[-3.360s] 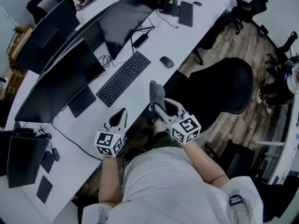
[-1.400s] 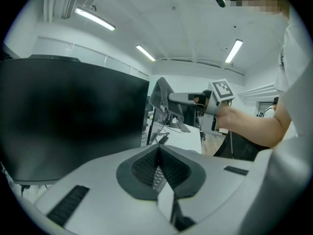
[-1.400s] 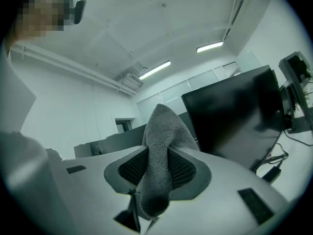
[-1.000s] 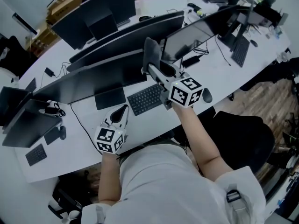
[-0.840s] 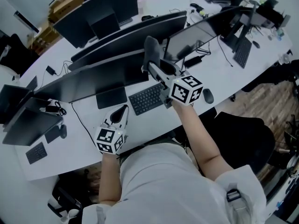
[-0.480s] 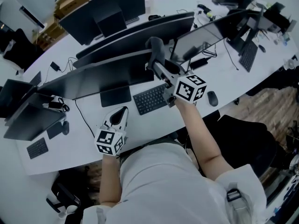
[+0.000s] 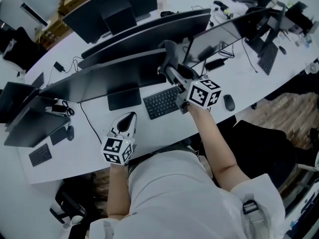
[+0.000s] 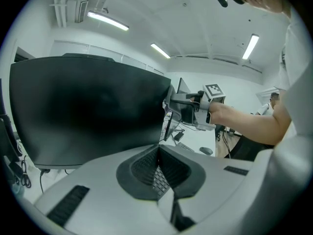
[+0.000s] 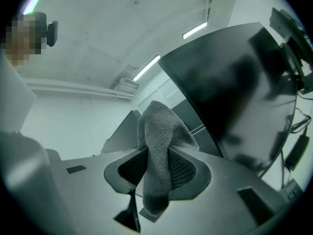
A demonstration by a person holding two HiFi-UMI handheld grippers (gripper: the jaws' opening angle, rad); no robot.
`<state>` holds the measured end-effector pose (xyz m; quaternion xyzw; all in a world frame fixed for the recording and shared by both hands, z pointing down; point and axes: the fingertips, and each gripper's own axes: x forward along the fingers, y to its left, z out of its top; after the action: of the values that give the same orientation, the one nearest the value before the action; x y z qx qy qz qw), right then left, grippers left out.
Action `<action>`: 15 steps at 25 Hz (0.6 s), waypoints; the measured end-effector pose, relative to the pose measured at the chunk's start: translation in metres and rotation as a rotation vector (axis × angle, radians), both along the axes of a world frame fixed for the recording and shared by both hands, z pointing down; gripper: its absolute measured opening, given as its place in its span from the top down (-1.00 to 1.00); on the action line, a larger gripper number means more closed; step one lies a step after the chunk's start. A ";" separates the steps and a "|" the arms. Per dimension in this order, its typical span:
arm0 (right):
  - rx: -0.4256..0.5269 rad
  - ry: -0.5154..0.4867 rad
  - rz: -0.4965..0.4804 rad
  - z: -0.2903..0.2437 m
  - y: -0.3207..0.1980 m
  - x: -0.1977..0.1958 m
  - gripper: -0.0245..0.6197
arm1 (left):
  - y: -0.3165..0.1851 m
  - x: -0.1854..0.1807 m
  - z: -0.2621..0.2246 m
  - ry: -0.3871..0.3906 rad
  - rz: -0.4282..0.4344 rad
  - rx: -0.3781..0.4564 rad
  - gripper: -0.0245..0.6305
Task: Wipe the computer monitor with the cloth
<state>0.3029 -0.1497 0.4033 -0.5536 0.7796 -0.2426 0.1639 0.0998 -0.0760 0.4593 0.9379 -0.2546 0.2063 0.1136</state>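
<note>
Overhead, right gripper (image 7: 173,72) clamped on a grey cloth (image 7: 168,53) (its folded end sticking up past the jaws), just beside the dark monitor's (image 7: 109,78) right edge, left gripper (image 7: 127,122) closed and empty, low over the white desk (image 7: 164,127).

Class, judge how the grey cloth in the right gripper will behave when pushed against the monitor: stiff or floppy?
Probably floppy: the cloth folds over above the right gripper. Its fluffy pile looks light and should likely drag, not slip, on the monitor.
</note>
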 end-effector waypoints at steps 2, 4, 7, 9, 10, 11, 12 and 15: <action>-0.013 0.000 -0.001 0.007 0.001 0.000 0.55 | 0.001 -0.001 0.002 -0.003 -0.002 -0.004 0.93; -0.028 -0.002 -0.003 0.013 0.001 -0.001 0.55 | 0.002 -0.002 0.004 -0.005 -0.006 -0.008 0.93; -0.049 -0.002 -0.007 0.025 0.002 -0.002 0.55 | 0.005 -0.003 0.007 -0.007 -0.010 -0.014 0.93; -0.067 0.001 -0.008 0.034 0.002 -0.003 0.55 | 0.007 -0.006 0.009 -0.011 -0.012 -0.019 0.93; -0.077 0.003 -0.009 0.040 0.003 -0.003 0.55 | 0.008 -0.007 0.011 -0.013 -0.014 -0.021 0.93; -0.088 0.005 -0.009 0.045 0.003 -0.003 0.55 | 0.009 -0.009 0.012 -0.016 -0.017 -0.023 0.93; -0.099 0.007 -0.010 0.051 0.003 -0.003 0.55 | 0.010 -0.010 0.014 -0.018 -0.021 -0.025 0.93; -0.133 0.011 -0.013 0.069 0.003 -0.003 0.55 | 0.012 -0.015 0.017 -0.022 -0.032 -0.034 0.93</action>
<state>0.2996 -0.1469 0.4725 -0.5596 0.7663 -0.2917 0.1208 0.0844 -0.0638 0.4767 0.9293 -0.2673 0.2192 0.1300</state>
